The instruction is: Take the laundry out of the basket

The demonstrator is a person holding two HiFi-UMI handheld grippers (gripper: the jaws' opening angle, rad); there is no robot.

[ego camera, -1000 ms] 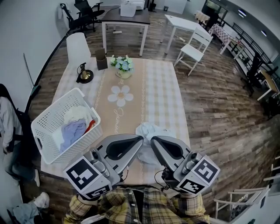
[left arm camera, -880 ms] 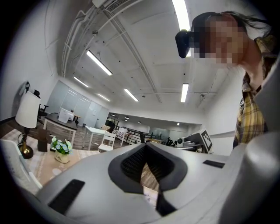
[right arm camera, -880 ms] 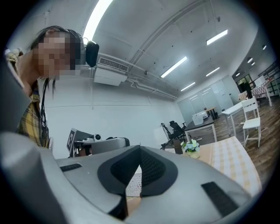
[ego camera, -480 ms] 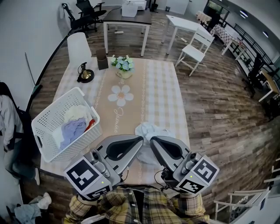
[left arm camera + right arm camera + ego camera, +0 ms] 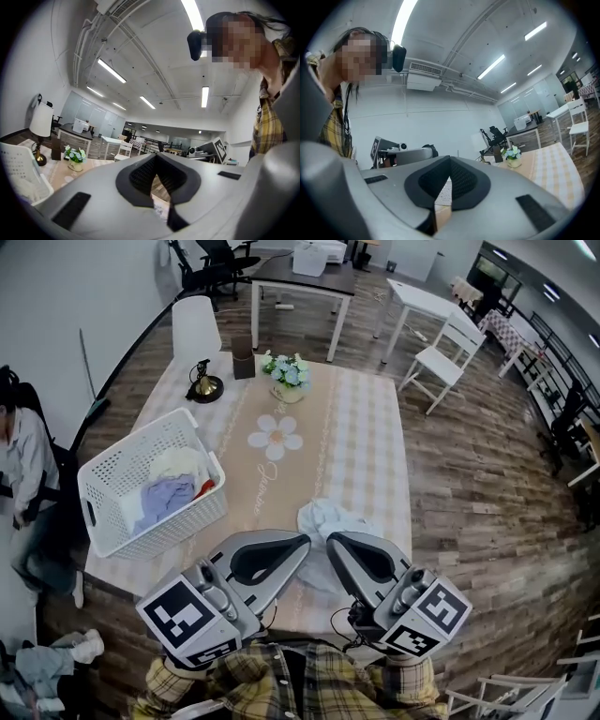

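A white laundry basket point(image 5: 103, 486) stands at the table's left edge in the head view, holding a cream garment point(image 5: 183, 463), a lavender one point(image 5: 161, 500) and a bit of red cloth point(image 5: 207, 487). A crumpled white garment point(image 5: 325, 518) lies on the table just beyond both grippers. My left gripper point(image 5: 306, 540) and right gripper point(image 5: 330, 540) hang side by side near the table's front edge, both shut with nothing between the jaws. The left gripper view shows its jaws point(image 5: 157, 157) closed, with the basket point(image 5: 18, 176) at the left margin. The right gripper point(image 5: 450, 161) is likewise closed in its own view.
The table point(image 5: 361, 442) has a beige checked cloth with a flower pot point(image 5: 287, 376), a small lamp point(image 5: 203, 386) and a brown box point(image 5: 243, 345) at its far end. A white chair point(image 5: 197, 326) stands behind it. A person point(image 5: 23, 460) sits at the left wall.
The head view has shifted, so the table sits a little more to the right and a seated person shows at the left. Both grippers stay shut and hardly move.
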